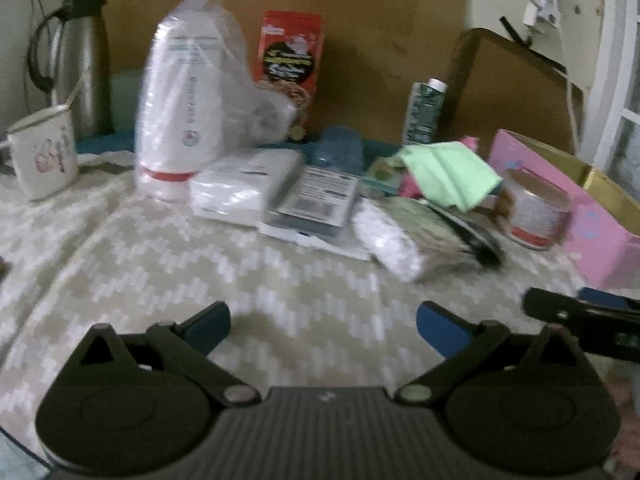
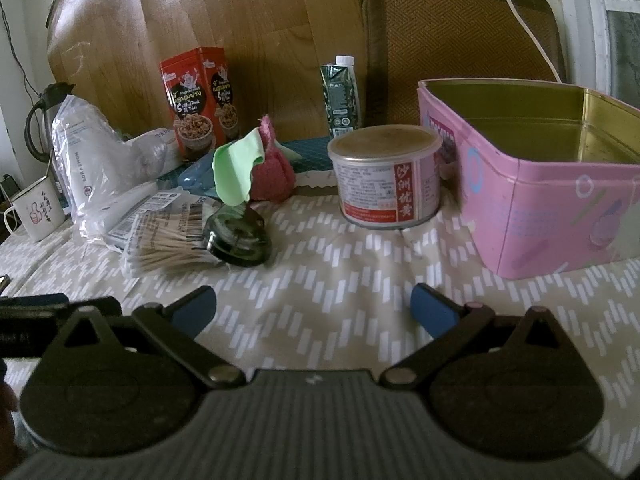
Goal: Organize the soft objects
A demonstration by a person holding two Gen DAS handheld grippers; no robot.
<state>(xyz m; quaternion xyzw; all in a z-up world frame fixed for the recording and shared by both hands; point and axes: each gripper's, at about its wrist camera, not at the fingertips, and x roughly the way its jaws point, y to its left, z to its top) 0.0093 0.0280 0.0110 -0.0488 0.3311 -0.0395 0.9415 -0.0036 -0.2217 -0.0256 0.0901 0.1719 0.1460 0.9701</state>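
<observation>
1. Left gripper (image 1: 323, 330): blue-padded jaws spread wide, empty, hovering low over the bench (image 1: 160, 264) with its beige-and-white zigzag cloth.
2. Right gripper (image 2: 313, 310): jaws equally apart, nothing between them, above bare cloth.
3. Soft light-green cloth (image 2: 234, 170): draped over a crumpled pink-red fabric bundle (image 2: 272, 176), behind a dark-green round glass lid (image 2: 238, 238), left of a round can with a red-and-white label (image 2: 386, 176).
4. Open pink rectangular tin box with a gold interior (image 2: 532, 184): at far right, just beside the can.
5. Bundle of thin wooden sticks in a clear wrap (image 2: 168, 246): touching the lid's left side.
6. Clear plastic bag of white packaging (image 1: 180, 96), white enamel mug (image 1: 42, 154) and steel thermos jug (image 1: 82, 68): at far left.
7. Red snack box (image 2: 198, 100) and dark-green carton (image 2: 342, 96): upright at the back.
</observation>
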